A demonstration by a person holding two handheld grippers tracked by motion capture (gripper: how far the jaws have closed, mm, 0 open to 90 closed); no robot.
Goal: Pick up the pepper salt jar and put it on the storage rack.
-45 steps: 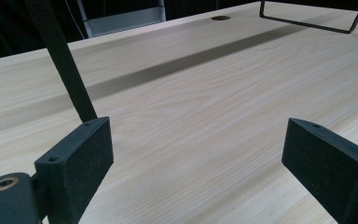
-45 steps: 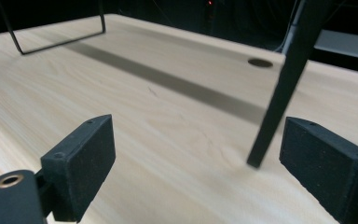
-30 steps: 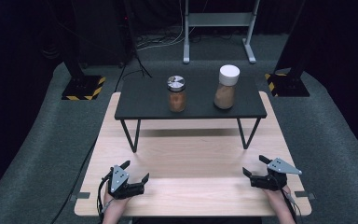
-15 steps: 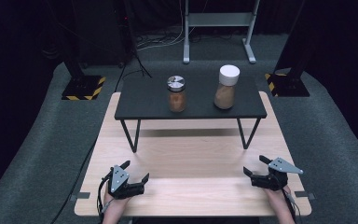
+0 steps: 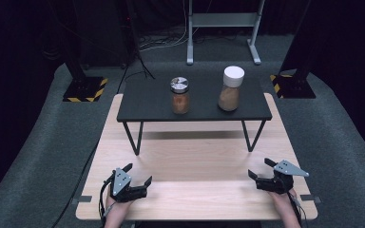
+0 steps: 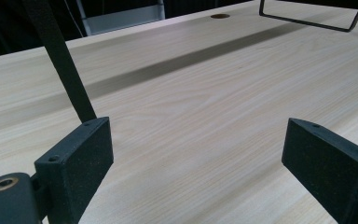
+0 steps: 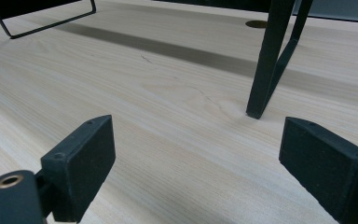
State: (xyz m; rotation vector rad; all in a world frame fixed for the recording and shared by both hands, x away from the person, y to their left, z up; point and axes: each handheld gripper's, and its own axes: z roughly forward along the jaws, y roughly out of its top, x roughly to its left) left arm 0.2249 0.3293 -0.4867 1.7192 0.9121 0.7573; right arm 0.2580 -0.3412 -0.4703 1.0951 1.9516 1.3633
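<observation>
The wooden table (image 5: 195, 156) was the largest thing in the scene, and on its far half stood a low black stand (image 5: 152, 107) on thin metal legs. On top of the stand two jars stood upright and well apart: a jar with a silver lid (image 5: 179, 95) near the middle and a taller jar with a white lid (image 5: 231, 88) toward the right end. Both jars held a brown powder.

The left gripper (image 5: 134, 179) and the right gripper (image 5: 260, 173) rested low over the near edge of the table, each in one hand of the person. Both were spread wide and held nothing; in each gripper view there was only bare wood between the two black jaws.

The jars lay forward of both grippers and higher than them, because the stand lifted them above the table. I judge that the jar with the white lid was nearer to the right gripper, and the jar with the silver lid a little nearer to the left one. Their long axis was vertical, so a grasp from the side at stand height would probably suit them.

The high view showed the jars and both tools together. The gripper views showed the stand's legs (image 7: 265, 60) close by.
</observation>
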